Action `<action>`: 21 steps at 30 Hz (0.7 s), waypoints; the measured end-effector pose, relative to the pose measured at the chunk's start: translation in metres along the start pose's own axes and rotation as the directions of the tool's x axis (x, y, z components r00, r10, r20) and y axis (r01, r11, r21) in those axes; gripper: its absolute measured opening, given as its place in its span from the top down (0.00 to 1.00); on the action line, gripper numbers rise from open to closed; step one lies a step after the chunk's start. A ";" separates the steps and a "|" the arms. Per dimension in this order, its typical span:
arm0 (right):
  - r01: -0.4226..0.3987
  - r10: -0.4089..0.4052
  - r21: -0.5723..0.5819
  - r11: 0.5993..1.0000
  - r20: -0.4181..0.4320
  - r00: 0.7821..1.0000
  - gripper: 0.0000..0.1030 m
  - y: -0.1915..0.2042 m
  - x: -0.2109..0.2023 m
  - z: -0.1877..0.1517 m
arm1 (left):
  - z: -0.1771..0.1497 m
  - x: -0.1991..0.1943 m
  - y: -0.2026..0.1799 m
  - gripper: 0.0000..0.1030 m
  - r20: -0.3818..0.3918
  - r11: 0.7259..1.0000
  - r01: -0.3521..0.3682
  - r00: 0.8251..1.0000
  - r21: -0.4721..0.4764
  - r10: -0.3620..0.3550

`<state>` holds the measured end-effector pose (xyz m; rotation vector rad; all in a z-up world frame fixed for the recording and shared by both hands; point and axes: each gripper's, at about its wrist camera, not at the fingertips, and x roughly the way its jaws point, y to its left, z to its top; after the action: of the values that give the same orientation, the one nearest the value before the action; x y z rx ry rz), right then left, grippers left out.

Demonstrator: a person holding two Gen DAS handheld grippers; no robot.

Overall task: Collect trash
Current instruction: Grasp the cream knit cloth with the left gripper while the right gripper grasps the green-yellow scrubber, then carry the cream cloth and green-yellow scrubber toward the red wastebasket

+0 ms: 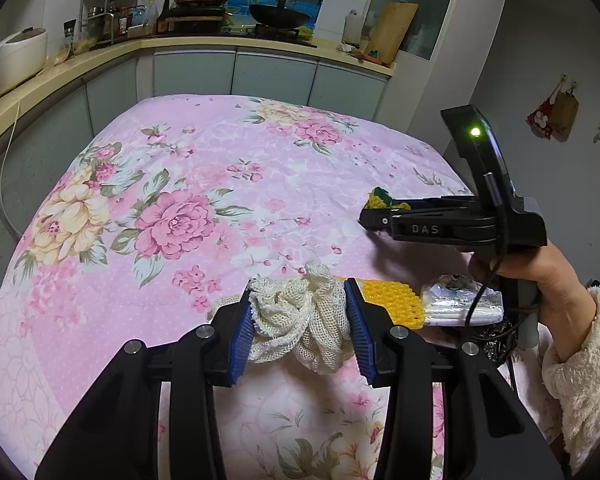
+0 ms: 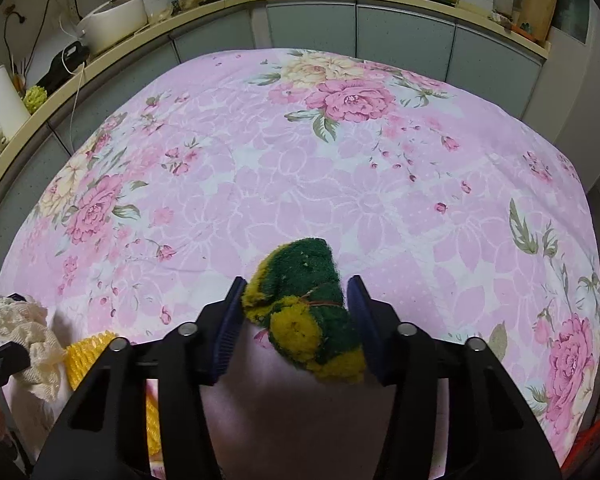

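1. On the left, the left gripper [image 1: 300, 316] was clamped on a crumpled cream mesh net [image 1: 300, 320], just above the flowered tablecloth [image 1: 180, 168].
2. Just to its right, a yellow foam net [image 1: 392, 300] and a white plastic wrapper [image 1: 460, 304] lay on the cloth, not collected yet.
3. Further right, the right gripper [image 2: 296, 320] had its pads pressed on a green and yellow scrub pad [image 2: 304, 312].
4. I judged the task about halfway: two pieces were in hand and at least two were left.
5. I saw no bin or bag for trash, so nothing was in a container.
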<state>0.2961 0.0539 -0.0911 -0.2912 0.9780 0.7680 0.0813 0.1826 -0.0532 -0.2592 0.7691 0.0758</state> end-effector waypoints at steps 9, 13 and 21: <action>0.008 -0.010 0.038 0.999 0.054 0.998 0.57 -0.006 -0.028 -0.009 | 0.000 -0.005 -0.002 0.61 0.012 1.000 -0.010 1.000 0.001 0.010; 0.009 -0.016 0.068 0.998 0.094 0.995 0.57 -0.010 -0.049 -0.015 | 0.002 -0.008 -0.006 0.61 0.022 1.000 -0.016 1.000 0.008 0.016; 0.007 -0.033 0.139 0.990 0.187 0.982 0.57 -0.020 -0.097 -0.033 | 0.008 -0.015 -0.024 0.61 0.043 0.999 -0.012 0.999 0.043 0.010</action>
<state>0.2573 -0.0223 -0.0311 -0.1055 0.8426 0.6926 0.0798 0.1623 -0.0321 -0.2119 0.7290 0.0745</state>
